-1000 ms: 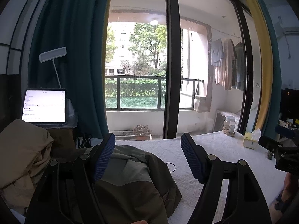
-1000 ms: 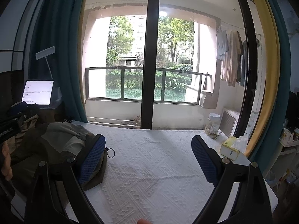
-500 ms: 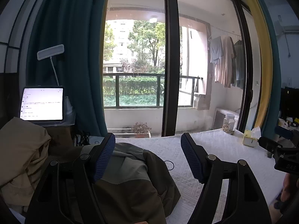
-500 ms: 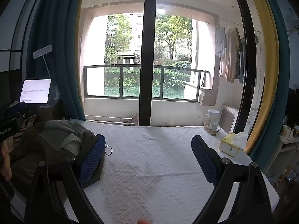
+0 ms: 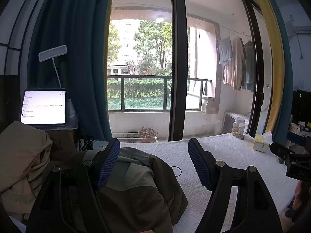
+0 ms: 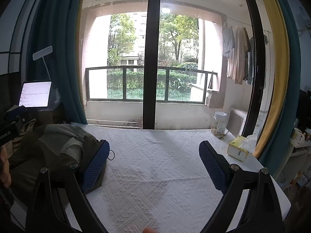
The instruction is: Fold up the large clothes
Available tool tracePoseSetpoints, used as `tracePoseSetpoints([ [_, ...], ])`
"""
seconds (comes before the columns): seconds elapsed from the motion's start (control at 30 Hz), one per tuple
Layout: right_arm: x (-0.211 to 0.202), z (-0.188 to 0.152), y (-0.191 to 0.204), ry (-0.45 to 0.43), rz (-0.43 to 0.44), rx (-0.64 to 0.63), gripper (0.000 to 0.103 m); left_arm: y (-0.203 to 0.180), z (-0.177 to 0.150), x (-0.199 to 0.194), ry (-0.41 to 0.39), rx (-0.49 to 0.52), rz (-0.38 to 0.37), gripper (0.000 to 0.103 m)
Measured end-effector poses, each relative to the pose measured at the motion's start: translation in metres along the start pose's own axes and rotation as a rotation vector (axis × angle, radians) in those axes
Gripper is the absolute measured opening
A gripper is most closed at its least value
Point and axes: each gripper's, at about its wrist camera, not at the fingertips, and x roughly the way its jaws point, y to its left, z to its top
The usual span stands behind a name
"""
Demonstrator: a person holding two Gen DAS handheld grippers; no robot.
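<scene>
Start of a folding task, seen from both wrist cameras. The left gripper [image 5: 153,163] and the right gripper [image 6: 154,161] each hover above a table covered with a white textured cloth [image 6: 155,165]; both pairs of blue-padded fingers [image 5: 198,167] are spread wide and grasp nothing. The task's garment, an olive and grey-green jacket [image 5: 136,184], lies crumpled in a heap at the left edge of the table, directly beneath the left gripper, and shows at the left of the right wrist view [image 6: 58,145]; a thin black cord loop [image 5: 176,171] trails from it onto the cloth. No fold is visible, so by these views the task has not begun: spreading, smoothing and folding all remain, and the wide bare stretch of cloth to the right of the heap appears to be the working area. A tan garment [image 5: 21,155] is bunched beyond the left edge. At the far right corner stand a yellow tissue box [image 6: 238,149] and a white-lidded jar [image 6: 219,124]. A lit tablet [image 5: 43,106] beyond the left edge shows text too small to read. Partial lettering appears on each gripper's body as seen from the other camera, roughly "DAS" and "obot.AI"; neither is legible in full.
</scene>
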Motion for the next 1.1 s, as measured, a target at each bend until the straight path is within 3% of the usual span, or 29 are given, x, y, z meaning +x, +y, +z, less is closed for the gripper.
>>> tracePoseSetpoints([
  [1.1, 0.0031, -0.0039, 0.0006, 0.01, -0.007, 0.006, 0.093, -0.0056, -0.0012, 0.0054, 0.006, 0.011, -0.026, 0.076],
])
